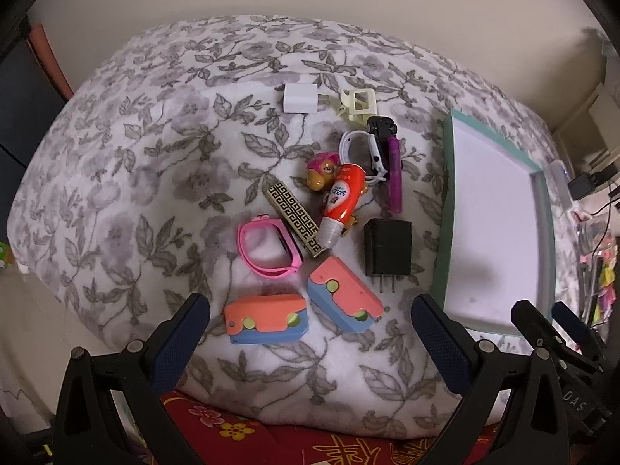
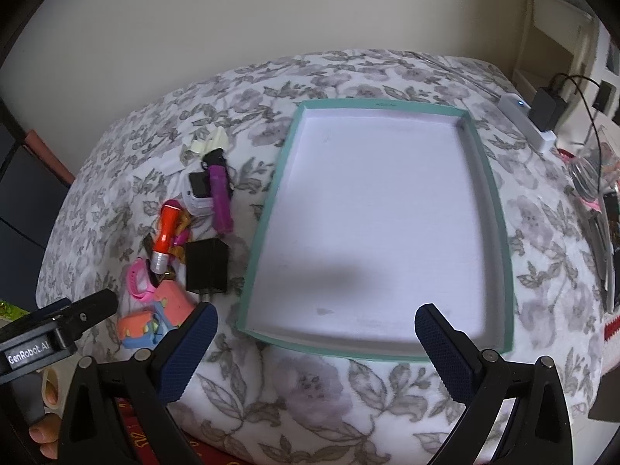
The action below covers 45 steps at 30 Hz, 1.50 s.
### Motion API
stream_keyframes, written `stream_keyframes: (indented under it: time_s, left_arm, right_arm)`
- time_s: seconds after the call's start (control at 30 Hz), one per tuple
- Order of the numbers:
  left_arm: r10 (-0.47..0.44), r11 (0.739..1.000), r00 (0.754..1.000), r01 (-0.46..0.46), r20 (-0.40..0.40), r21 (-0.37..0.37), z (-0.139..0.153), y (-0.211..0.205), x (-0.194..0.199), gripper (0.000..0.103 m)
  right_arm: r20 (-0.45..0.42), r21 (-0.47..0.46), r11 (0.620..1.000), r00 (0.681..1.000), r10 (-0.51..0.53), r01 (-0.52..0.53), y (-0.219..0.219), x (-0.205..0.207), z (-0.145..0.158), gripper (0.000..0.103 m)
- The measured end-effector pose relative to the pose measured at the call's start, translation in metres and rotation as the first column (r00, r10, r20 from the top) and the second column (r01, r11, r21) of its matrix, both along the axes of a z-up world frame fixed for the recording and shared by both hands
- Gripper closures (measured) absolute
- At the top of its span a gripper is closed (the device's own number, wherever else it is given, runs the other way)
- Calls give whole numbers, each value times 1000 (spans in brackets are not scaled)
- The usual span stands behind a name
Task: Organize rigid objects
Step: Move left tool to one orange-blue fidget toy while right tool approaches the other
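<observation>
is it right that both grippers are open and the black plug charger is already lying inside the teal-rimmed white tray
Not quite. The black plug charger lies on the floral blanket beside the teal-rimmed white tray, which is empty in the right wrist view. Both the left gripper and right gripper are open.

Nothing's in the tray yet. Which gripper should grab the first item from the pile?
Left, probably. The left gripper is open and faces the pile, with the two orange-and-blue blocks nearest its fingers. The right gripper, also open, hangs over the empty teal tray, with the pile off to its left.
</observation>
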<state>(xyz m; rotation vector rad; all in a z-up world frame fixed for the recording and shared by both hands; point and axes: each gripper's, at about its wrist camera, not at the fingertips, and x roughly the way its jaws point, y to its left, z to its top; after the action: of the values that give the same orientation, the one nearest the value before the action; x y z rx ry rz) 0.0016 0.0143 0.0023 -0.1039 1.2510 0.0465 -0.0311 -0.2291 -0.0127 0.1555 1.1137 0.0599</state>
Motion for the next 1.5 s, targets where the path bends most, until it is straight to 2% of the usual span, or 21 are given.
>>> stream_keyframes:
  time_s: [0.13, 0.3, 0.47, 0.67, 0.8, 0.9, 1.0, 1.33, 1.43, 1.5]
  left_arm:
    - [17, 995, 1000, -18, 4, 97, 0, 18, 6, 0]
    - [-62, 982, 996, 72, -62, 174, -22, 27, 10, 0]
    - [-95, 989, 986, 109, -138, 96, -48, 36, 9, 0]
    - [-161, 985, 968, 169, -193, 25, -68, 21, 10, 0]
    - [-220, 971, 950, 234, -222, 39, -80, -3, 15, 0]
    - [-230, 962, 939, 259, -256, 87, -91, -20, 19, 0]
    - [-209, 961, 943, 247, -260, 122, -97, -28, 21, 0]
    - [-155, 980, 956, 180, -247, 80, -97, -41, 21, 0]
    - [-158, 984, 956, 175, -247, 47, -94, -37, 18, 7]
    - [-162, 985, 956, 172, -245, 21, -94, -33, 14, 17]
  right_arm:
    - [9, 4, 994, 994, 105, -105, 28, 11, 1, 0]
    - [-18, -41, 969, 970, 244, -244, 70, 23, -9, 0]
    - [-73, -54, 948, 948, 309, -313, 91, 30, -26, 0]
    - [-110, -48, 955, 952, 286, -293, 83, 34, -37, 0]
    - [-120, -43, 961, 956, 268, -275, 80, 36, -41, 0]
    - [-122, -43, 961, 956, 268, -274, 80, 36, -41, 0]
    - [-117, -42, 956, 952, 284, -290, 83, 35, -41, 0]
    - [-90, -39, 934, 932, 350, -355, 99, 31, -39, 0]
    - [-88, -30, 934, 932, 351, -355, 100, 33, -39, 3]
    - [-95, -25, 934, 931, 353, -357, 101, 34, -41, 6]
